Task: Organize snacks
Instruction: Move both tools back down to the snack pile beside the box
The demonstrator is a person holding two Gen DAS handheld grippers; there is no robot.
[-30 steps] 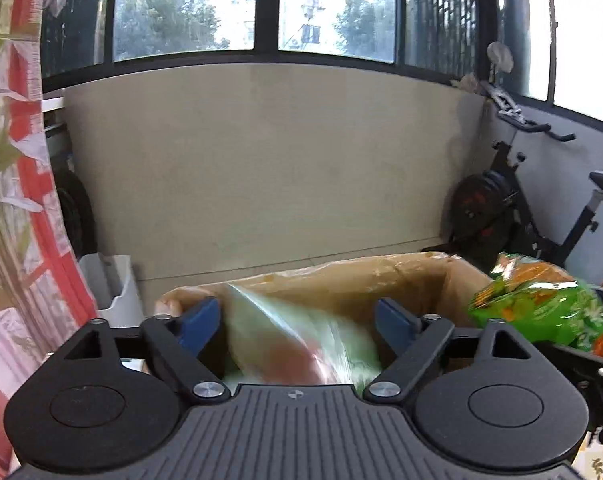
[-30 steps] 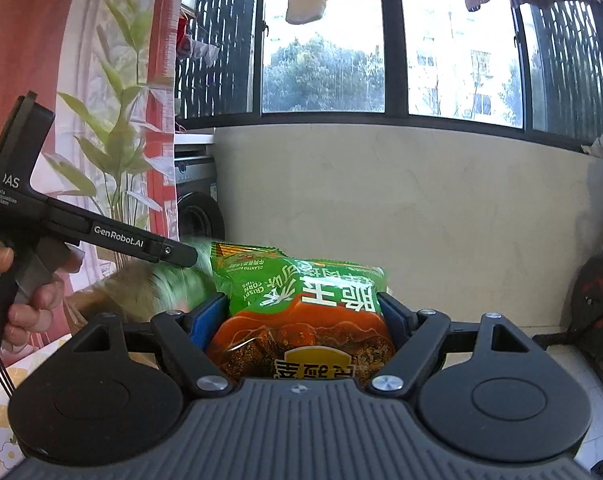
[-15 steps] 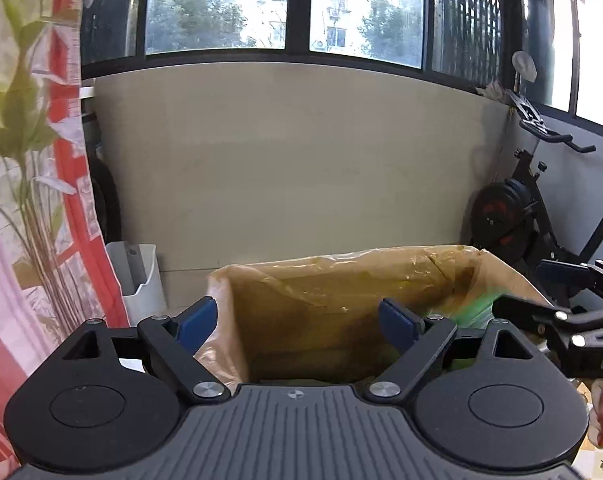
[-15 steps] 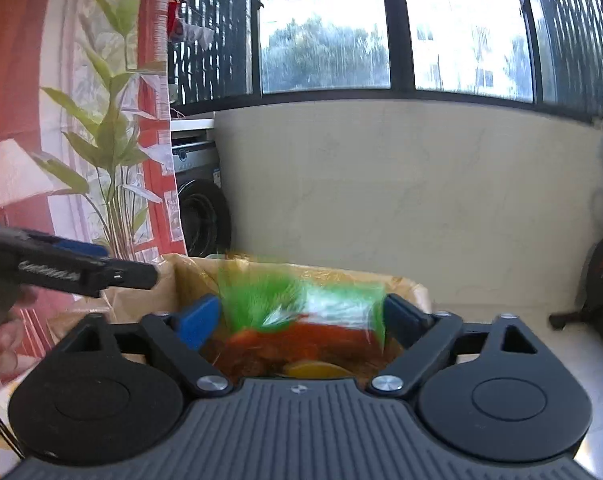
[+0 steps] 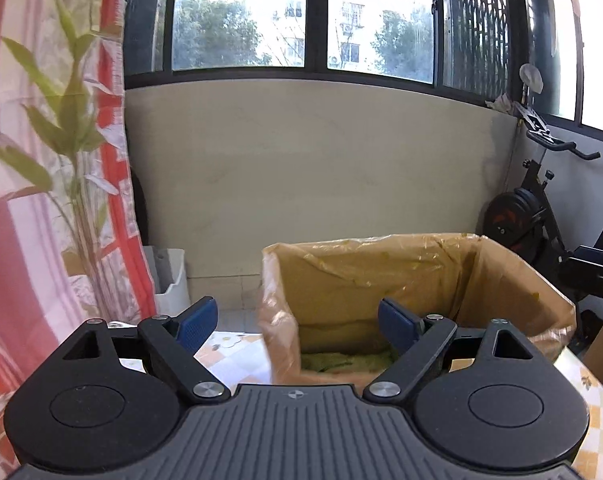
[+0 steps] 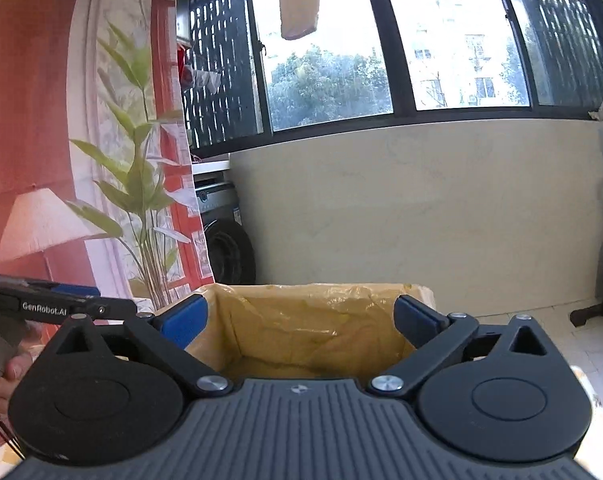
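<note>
**Both grippers empty over the lined box**

My right gripper (image 6: 299,322) faces straight into the cardboard box (image 6: 417,292), and its jaws have just been opening; they now stand wide apart with nothing between the blue pads (image 6: 183,320). Past them I see only the yellowish plastic liner (image 6: 301,320) that covers the inside walls of the box. From this view I cannot make out any packet on the bottom.

My left gripper (image 5: 297,324) is also spread open and holds nothing. It sits off to the left side of the box, so the near left corner of the box falls between its fingers, the left pad over the tabletop (image 5: 225,344) and the right pad in front of the box's inside. Low down in the box, between the liner walls, a green snack bag (image 5: 341,360) lies on the bottom; only its crumpled top shows, so I cannot tell how many packets are there.

The tabletop wears a pale cloth with a small flower and check pattern. In the right wrist view my left gripper's black body reaches in from the left edge, with my hand (image 6: 5,376) wrapped around its handle. Behind the box stands a plain cream wall under dark-framed windows, an exercise bike (image 5: 541,216) to the right and a printed curtain (image 5: 41,160) with a leafy plant to the left.
</note>
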